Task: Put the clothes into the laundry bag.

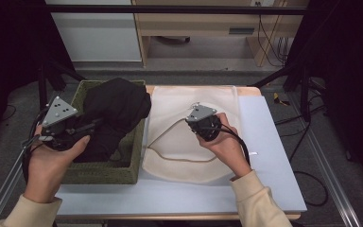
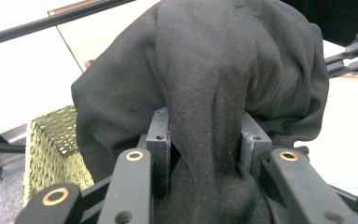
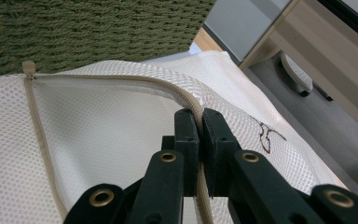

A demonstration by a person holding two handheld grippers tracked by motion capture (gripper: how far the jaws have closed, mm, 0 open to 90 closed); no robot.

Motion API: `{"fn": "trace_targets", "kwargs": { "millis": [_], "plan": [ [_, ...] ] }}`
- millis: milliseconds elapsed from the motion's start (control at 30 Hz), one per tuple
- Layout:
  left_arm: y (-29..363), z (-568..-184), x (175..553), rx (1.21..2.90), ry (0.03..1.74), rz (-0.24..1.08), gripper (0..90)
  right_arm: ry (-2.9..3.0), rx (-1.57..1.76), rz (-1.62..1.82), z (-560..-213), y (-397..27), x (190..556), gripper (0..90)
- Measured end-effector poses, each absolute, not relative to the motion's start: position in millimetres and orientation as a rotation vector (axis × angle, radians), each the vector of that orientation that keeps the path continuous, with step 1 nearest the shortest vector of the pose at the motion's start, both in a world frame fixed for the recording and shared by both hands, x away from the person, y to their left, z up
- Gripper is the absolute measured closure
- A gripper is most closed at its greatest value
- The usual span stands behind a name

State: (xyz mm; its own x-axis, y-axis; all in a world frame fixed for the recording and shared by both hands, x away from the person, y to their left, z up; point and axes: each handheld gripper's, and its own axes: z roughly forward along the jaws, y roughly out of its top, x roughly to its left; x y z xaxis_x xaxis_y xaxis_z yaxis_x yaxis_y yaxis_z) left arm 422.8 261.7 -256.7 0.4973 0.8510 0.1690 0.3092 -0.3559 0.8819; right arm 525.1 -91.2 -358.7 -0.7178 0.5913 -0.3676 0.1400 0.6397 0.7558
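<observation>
A black garment (image 1: 116, 111) is lifted out of the green woven basket (image 1: 101, 174), bunched above its rim. My left gripper (image 1: 94, 126) is shut on a fold of the black garment (image 2: 205, 93), which hangs thick between the two jaws. A white mesh laundry bag (image 1: 189, 156) with a beige zipper edge lies flat on the table to the right of the basket. My right gripper (image 1: 192, 119) is shut on the zipper edge of the mesh bag (image 3: 98, 135), holding that edge up a little.
The basket (image 2: 51, 140) stands at the table's left side, its wall (image 3: 74, 28) close behind the bag. The white table top (image 1: 264, 142) extends right of the bag. A wooden cabinet (image 1: 208, 23) and cables are on the floor beyond the table.
</observation>
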Motion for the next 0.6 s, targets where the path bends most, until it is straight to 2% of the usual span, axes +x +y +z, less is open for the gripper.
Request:
{"fn": "trace_targets", "kwargs": {
  "millis": [600],
  "plan": [
    [236,-255,391,1.975,0.827,0.779,64.0,2.305,0.634,1.035,-348,-96,534,86.4]
  ]
}}
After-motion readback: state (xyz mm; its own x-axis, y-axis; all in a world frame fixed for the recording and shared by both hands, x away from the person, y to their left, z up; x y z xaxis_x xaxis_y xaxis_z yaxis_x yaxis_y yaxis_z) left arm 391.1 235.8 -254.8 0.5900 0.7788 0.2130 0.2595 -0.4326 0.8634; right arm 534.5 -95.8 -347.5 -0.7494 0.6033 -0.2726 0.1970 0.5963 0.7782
